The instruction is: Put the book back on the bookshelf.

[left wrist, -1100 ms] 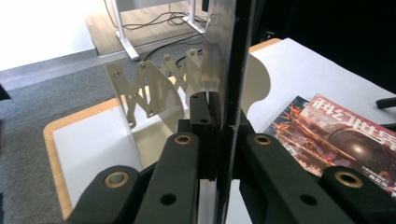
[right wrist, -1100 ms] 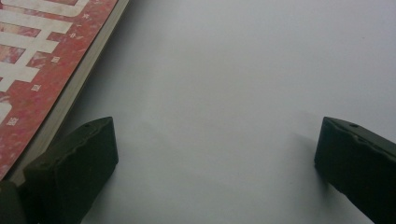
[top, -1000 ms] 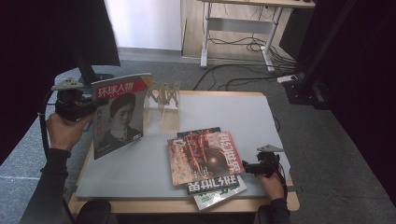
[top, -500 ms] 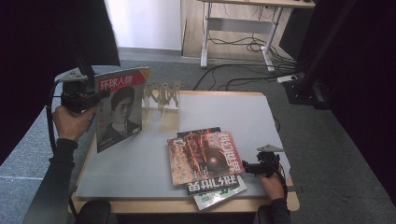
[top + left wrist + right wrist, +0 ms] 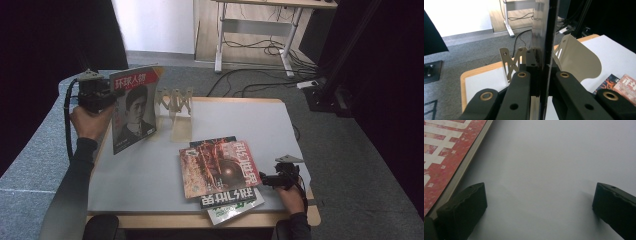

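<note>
Held thing: a portrait magazine (image 5: 132,109) stands upright in the air over the surface's far left corner, just left of the rack; in the left gripper view it shows edge-on as a dark vertical sheet (image 5: 547,50).
Left gripper (image 5: 95,94): its jaws are clenched on the magazine's left edge, one on each face of it.
Rack: a pale metal book rack (image 5: 175,107) with zigzag cut-out dividers stands on the far part of the surface, near the magazine's right edge.
Right gripper (image 5: 270,179): rests low on the surface at the near right, jaws spread apart with nothing between them, one jaw just beside the stack's edge.
Stack: a red magazine (image 5: 217,167) lies on top of two or so others near the front edge.
Surface: light grey top with a wooden rim (image 5: 250,100).
Risk: gripped by one edge only, the thin magazine may sag, twist or slip out, and its free corner may catch a divider and shove the light rack.
Writing: red Chinese characters head the held cover, seemingly 环球人物; large white characters on the red cover are upside down from here, not surely readable.
</note>
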The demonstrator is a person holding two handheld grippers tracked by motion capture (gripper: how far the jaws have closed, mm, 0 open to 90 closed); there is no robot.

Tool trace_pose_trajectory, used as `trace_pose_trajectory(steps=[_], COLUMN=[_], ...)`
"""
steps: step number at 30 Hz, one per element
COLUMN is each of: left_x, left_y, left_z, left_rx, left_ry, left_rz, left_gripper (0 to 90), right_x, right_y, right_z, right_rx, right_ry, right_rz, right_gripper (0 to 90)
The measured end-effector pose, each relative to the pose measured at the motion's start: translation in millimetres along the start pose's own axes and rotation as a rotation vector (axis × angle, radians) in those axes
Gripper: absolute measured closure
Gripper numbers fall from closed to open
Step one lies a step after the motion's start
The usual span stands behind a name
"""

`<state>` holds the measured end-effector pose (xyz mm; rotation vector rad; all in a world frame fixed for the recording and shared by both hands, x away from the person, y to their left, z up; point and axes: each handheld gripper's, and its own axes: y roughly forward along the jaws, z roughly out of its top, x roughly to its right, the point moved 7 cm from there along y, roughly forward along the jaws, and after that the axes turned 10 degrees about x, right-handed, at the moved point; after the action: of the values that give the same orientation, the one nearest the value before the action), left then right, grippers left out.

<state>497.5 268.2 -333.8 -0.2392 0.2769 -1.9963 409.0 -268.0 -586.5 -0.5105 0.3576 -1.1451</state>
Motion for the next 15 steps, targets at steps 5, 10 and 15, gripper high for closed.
trace_pose_trajectory(steps=[5,10,15], left_x=[-3.9,-6.5,-7.5], left_y=[10.0,13.6,6.9], left_z=[-3.0,-9.6,-15.2], left_rx=[0.029,0.047,0.014], left_ry=[-0.013,-0.030,-0.024], left_rz=[0.011,0.004,-0.021], left_gripper=[86.8,86.7,86.4], right_x=[0.1,0.1,0.2], right_y=[0.0,0.0,-0.1], right_z=[0.0,0.0,-0.1], right_rx=[0.000,0.001,-0.001], right_ry=[0.000,-0.001,-0.003], right_rz=[0.000,0.001,0.002], right_gripper=[0.0,0.0,0.0])
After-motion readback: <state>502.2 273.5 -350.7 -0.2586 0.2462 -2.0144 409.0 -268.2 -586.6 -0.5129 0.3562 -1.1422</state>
